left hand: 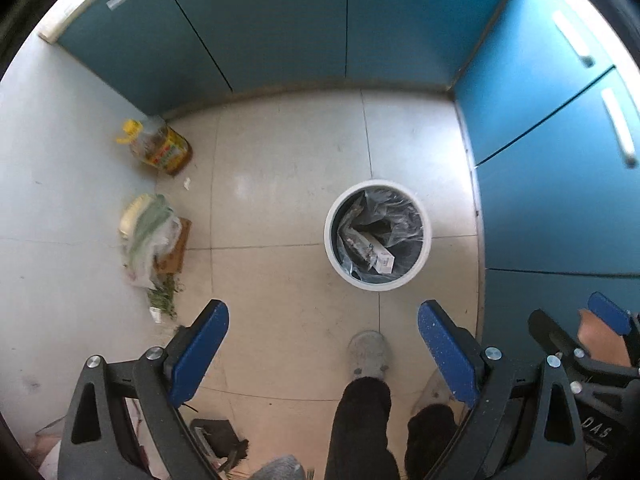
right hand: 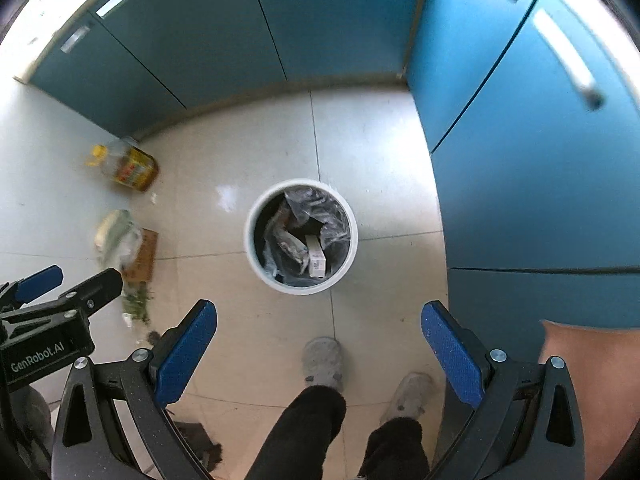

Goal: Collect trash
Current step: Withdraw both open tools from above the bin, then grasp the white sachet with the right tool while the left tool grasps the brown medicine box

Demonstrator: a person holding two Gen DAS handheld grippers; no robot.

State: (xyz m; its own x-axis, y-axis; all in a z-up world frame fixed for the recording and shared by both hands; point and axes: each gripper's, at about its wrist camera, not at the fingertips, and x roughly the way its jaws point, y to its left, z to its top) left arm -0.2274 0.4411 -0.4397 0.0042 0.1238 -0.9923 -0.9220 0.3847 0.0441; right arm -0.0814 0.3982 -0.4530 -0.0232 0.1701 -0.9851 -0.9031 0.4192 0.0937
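A white round trash bin (left hand: pixel 427 236) with a dark plastic liner stands on the tiled floor; it holds a small white box (left hand: pixel 383 257) and wrappers. It also shows in the right wrist view (right hand: pixel 251 240), with the box (right hand: pixel 317 256) inside. My left gripper (left hand: pixel 322 336) is open and empty, held high above the floor, near side of the bin. My right gripper (right hand: pixel 318 336) is open and empty, also above and short of the bin. Each gripper shows at the edge of the other's view.
Blue cabinets (left hand: pixel 280 24) line the back and right. A yellow oil bottle (left hand: pixel 160 146), a plastic bag of vegetables (left hand: pixel 146 232) on a cardboard piece, and green scraps (left hand: pixel 164 296) lie at the left wall. The person's feet (right hand: pixel 323 362) stand below the grippers.
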